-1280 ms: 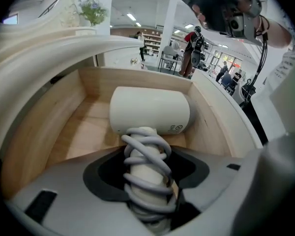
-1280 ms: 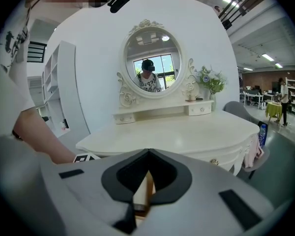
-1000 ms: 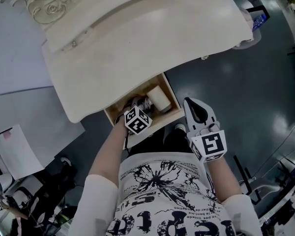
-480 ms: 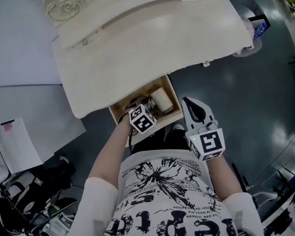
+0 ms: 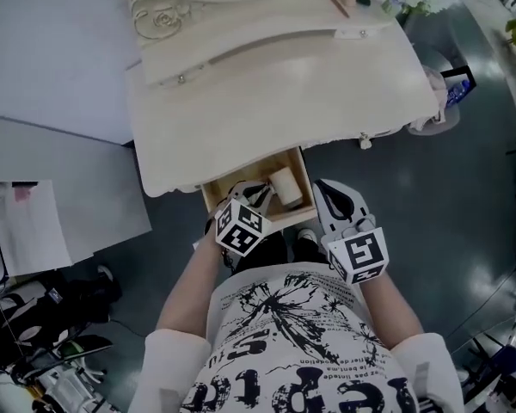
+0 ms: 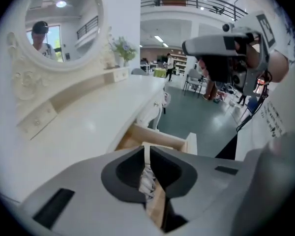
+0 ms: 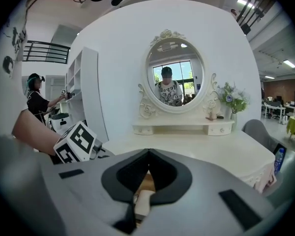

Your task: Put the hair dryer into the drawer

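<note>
Hair dryer [image 5: 281, 186] sits inside the open drawer [image 5: 307, 188], just below the middle of the head view, its pale barrel toward the drawer's right side. Left gripper [image 5: 251, 198] hangs over the drawer's left half. Its jaws have just been closing and now stand pressed together with nothing between them. Right gripper [image 5: 325, 188] hovers just right of the drawer, jaws together too, and empty.

I'd say the drop is made and the step now is getting clear. Best to bring that left gripper straight up so it snags nothing in the drawer. Then, if the drawer is to be shut, press squarely on its front so it slides true under the dressing table [image 5: 267, 101].

Count: one hair dryer, one open drawer, two grippers, one dressing table, one oval mirror [image 7: 174, 75].
</note>
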Action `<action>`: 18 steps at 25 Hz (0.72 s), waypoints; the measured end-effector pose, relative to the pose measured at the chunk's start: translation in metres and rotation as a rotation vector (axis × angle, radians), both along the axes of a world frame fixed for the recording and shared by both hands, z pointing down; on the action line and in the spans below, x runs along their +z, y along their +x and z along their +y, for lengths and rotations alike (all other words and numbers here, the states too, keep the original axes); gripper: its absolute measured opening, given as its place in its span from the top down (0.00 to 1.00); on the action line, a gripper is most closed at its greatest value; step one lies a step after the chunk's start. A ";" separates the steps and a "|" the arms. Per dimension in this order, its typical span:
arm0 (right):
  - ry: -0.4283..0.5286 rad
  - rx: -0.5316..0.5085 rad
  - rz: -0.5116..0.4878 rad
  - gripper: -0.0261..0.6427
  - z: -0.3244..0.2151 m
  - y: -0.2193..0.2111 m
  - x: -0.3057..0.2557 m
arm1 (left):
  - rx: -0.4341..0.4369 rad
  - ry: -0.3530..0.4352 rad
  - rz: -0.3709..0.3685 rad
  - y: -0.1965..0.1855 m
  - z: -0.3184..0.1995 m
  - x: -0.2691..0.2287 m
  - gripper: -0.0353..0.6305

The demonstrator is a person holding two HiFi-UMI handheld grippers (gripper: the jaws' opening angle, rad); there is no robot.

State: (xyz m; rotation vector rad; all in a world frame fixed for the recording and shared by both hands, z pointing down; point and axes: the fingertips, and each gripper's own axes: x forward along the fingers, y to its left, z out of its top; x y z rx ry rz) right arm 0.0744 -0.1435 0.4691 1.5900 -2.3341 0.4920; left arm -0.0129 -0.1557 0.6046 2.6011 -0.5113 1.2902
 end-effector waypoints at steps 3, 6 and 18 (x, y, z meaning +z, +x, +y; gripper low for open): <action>0.030 -0.045 0.008 0.94 -0.002 -0.001 -0.016 | -0.077 0.081 0.062 -0.004 -0.006 -0.039 0.90; 0.066 -0.085 0.009 0.94 -0.004 -0.002 -0.033 | -0.176 0.171 0.165 -0.010 -0.013 -0.086 0.91; 0.251 -0.208 -0.036 0.94 -0.014 -0.020 -0.106 | -0.475 0.594 0.475 -0.071 -0.020 -0.255 0.92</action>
